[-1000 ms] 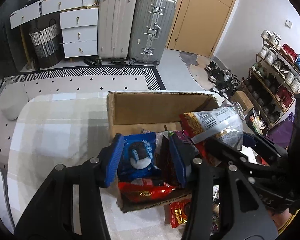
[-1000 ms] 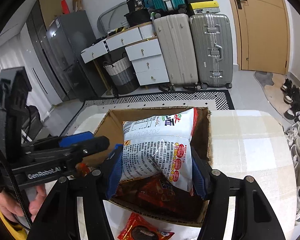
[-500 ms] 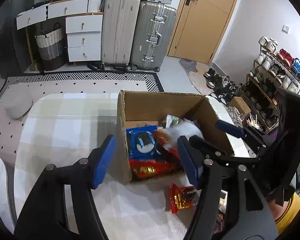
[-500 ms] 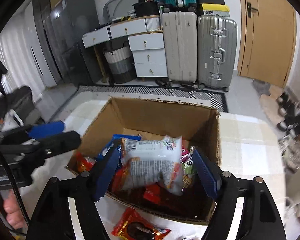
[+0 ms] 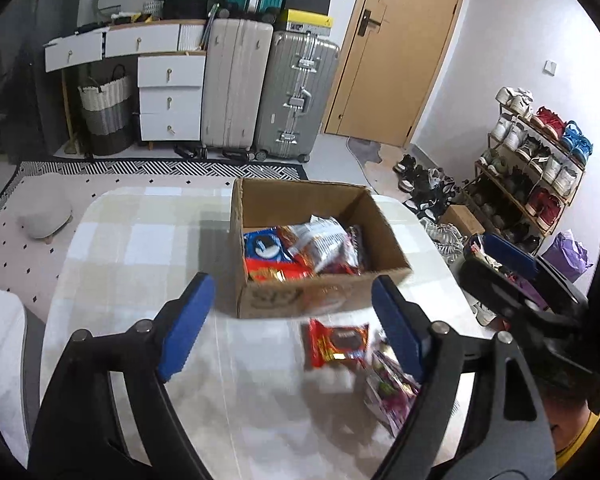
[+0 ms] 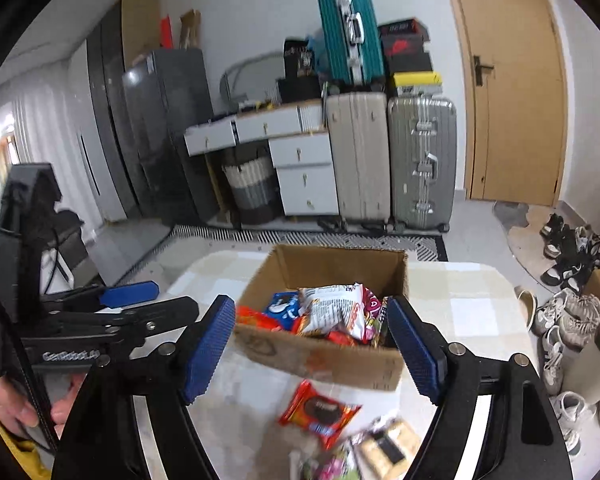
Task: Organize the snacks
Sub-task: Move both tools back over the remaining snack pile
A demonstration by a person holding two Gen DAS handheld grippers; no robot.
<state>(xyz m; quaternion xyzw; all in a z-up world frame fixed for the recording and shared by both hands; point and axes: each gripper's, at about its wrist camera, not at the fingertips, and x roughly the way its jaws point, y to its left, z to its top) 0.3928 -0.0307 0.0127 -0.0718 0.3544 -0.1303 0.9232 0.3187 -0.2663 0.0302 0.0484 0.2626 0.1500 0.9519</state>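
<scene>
Snacks sit heaped in the cardboard box (image 5: 320, 264) at the middle of the frame, which suggests the box serves as the collecting bin for this tidy-up; a blue cookie packet (image 5: 265, 245) lies against its left wall and a silver-and-red crisp bag (image 5: 324, 240) rests on top of the pile. In the left wrist view the left gripper (image 5: 296, 324) has its fingers spread wide, with nothing between the blue pads; its jaws have just been opening. The right gripper (image 6: 312, 354) looks the same in its own view: fingers wide apart, jaws just opened, holding nothing. Both seem to be clear of the box, judging by how it lies beyond the fingertips.

Still on the tabletop (image 5: 140, 248), in front of the box's near wall, lies a red cookie packet (image 5: 338, 344), in the lower middle of the left view, just inside the right-hand finger and well apart from the left-hand one. A purple wrapper (image 5: 388, 400) sits below it, partly hidden behind that finger. In the right view the red packet lies low between the 2 fingers, with a tan packet (image 6: 384, 442) just beside it. These loose items look like the likely next pickups.
</scene>
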